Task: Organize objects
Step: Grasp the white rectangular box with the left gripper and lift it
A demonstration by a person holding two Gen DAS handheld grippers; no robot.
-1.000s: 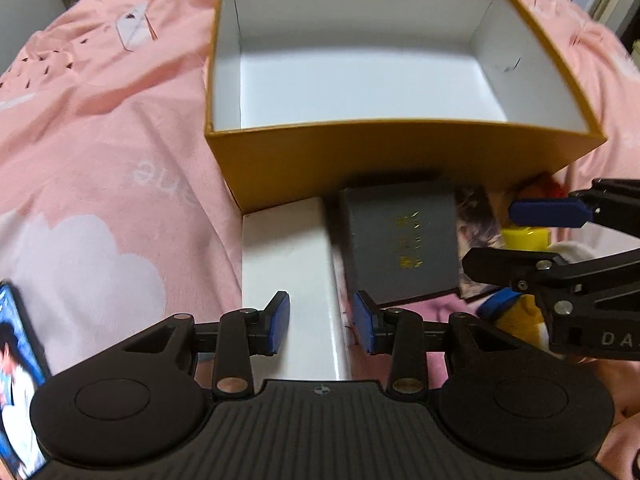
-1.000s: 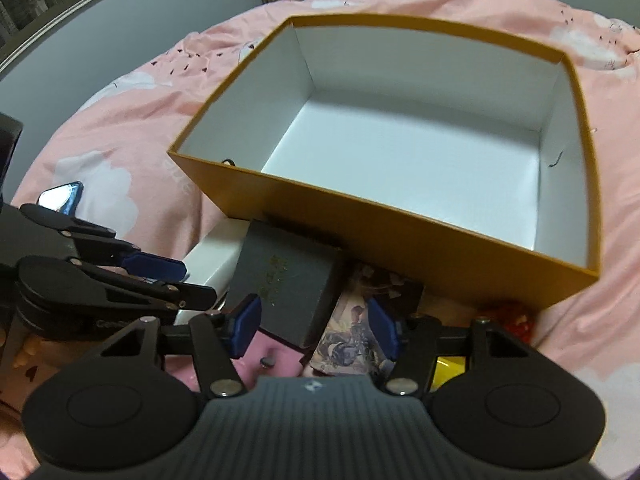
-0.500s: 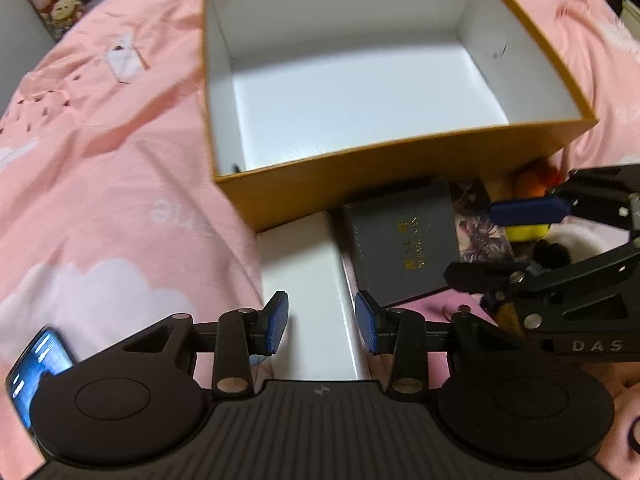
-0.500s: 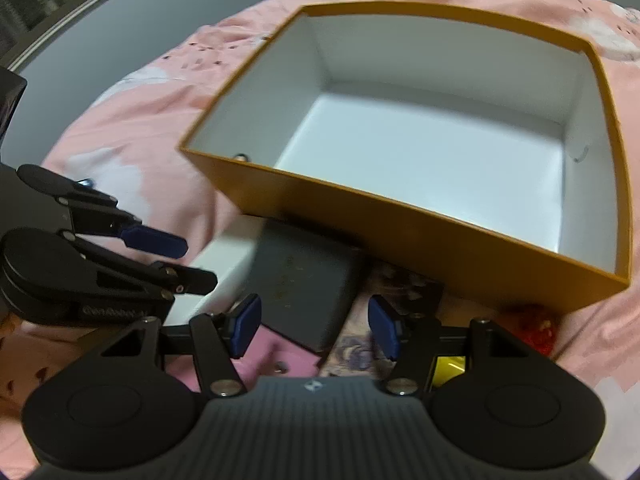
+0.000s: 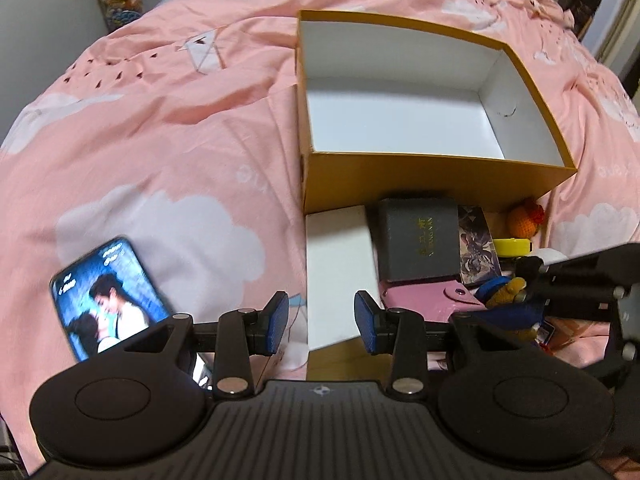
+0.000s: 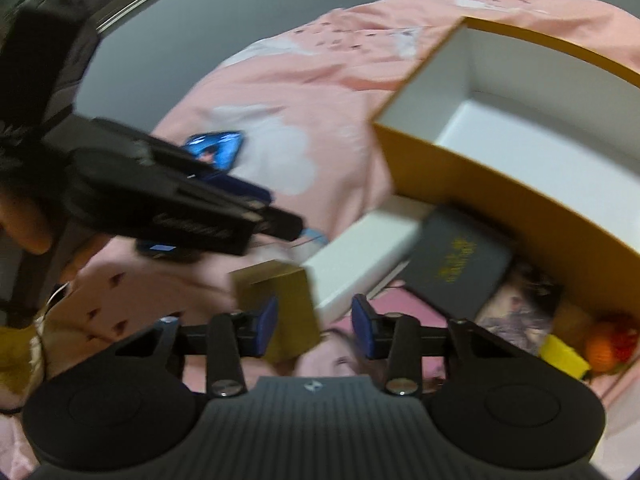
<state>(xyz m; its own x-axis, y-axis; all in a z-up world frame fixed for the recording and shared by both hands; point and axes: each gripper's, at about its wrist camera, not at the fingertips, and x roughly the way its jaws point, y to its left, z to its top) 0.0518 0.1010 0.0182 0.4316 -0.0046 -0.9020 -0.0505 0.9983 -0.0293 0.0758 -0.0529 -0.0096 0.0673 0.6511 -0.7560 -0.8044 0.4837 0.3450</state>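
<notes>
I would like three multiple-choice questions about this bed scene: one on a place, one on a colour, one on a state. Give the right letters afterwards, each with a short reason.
1. Where does the phone lie?
A. inside the big box
B. on the pink bedsheet, left of the white box
C. on the dark grey box

2. What colour is the outside of the big open box?
A. mustard yellow
B. green
C. red

3. What is inside the big open box?
A. the phone
B. the crocheted orange toy
C. nothing visible

Answers:
1 B, its lit screen lies on the sheet, apart from the boxes.
2 A, the front wall is mustard yellow and the inside is white.
3 C, only the bare white floor shows.
</notes>
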